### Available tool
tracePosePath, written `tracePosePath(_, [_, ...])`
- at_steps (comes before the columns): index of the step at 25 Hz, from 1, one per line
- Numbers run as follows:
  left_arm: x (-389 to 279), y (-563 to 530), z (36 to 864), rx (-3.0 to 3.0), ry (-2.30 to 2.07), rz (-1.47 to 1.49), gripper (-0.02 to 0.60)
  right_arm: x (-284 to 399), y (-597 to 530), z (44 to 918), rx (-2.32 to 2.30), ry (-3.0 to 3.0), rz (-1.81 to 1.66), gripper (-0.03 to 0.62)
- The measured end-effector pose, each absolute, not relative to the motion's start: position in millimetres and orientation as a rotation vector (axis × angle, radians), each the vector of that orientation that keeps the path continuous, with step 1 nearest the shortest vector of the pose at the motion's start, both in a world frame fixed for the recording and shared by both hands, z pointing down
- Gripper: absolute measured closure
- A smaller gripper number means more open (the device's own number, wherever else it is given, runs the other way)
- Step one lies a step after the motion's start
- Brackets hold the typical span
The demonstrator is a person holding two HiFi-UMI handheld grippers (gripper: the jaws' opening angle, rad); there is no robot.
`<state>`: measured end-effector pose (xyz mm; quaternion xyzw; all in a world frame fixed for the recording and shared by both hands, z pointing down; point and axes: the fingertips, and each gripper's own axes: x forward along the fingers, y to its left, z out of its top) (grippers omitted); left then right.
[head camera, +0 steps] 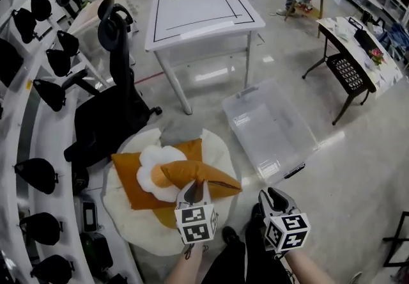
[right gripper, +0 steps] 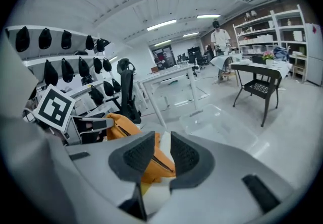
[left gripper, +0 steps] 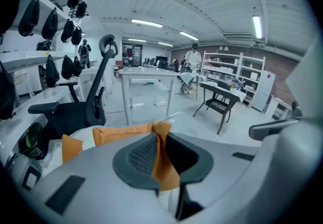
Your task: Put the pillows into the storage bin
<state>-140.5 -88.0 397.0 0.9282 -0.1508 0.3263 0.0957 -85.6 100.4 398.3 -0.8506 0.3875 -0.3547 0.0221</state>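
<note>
Left gripper view: left tool (left gripper: 161,138) clenched on orange pillow (left gripper: 121,133); right tool (right gripper: 162,142) released.

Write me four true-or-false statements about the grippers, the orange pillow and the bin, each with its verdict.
1. The left gripper is clamped on the orange pillow. True.
2. The bin holds a pillow. False: it is empty.
3. The right gripper pinches the pillow too. False: its jaws stand apart, gripping nothing.
4. In the head view, the bin lies on the floor to the right of the orange pillow. True.
</note>
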Motion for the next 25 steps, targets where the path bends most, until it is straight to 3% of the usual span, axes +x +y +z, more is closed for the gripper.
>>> tracePosePath(25, [161.8, 106.3, 461.7, 2.883, 0.087, 1.148, 0.525, 91.8, 287.8, 437.5, -2.636, 0.727, -1.124, 0.502])
